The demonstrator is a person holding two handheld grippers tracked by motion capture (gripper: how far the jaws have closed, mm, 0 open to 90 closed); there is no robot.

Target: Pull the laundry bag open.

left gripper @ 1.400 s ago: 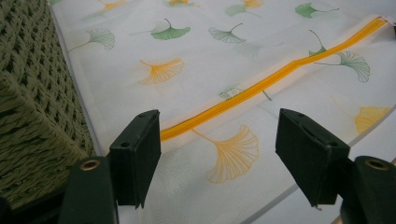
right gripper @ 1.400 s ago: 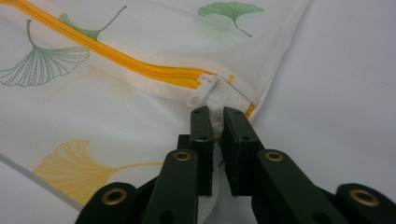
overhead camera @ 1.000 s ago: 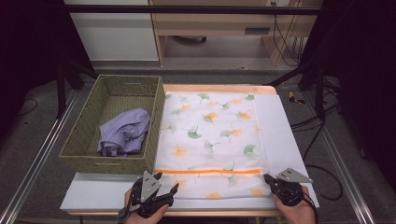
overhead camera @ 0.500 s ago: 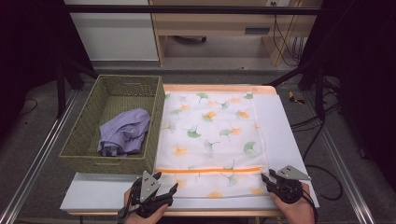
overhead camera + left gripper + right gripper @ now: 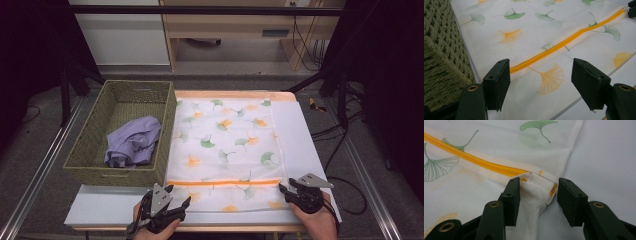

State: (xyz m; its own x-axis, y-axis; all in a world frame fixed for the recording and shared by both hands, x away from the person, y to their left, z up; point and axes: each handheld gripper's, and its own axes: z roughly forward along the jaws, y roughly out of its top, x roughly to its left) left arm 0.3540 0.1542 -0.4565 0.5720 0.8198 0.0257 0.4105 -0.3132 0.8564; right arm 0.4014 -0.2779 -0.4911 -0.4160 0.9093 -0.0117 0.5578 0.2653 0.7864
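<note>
My right tool (image 5: pixel 286 189) sits at the near right corner of the mesh laundry bag (image 5: pixel 227 145), which lies flat on the white surface (image 5: pixel 305 145). Its jaws have just been opening and now stand partly apart; the white fabric tab at the end of the orange zipper (image 5: pixel 481 163) lies between them, and the pads no longer press on it. The bag's right edge runs away from this tool, just beyond its outer jaw.

My left tool (image 5: pixel 178 205) rests over the bag's near left part, jaws wide and holding nothing. Between them I see the mesh with an orange ginkgo leaf print (image 5: pixel 547 78); the zipper starts just beyond my left-hand jaw. The woven basket (image 5: pixel 92 145) stands close beside that jaw, with a lilac garment (image 5: pixel 132 145) inside.
</note>
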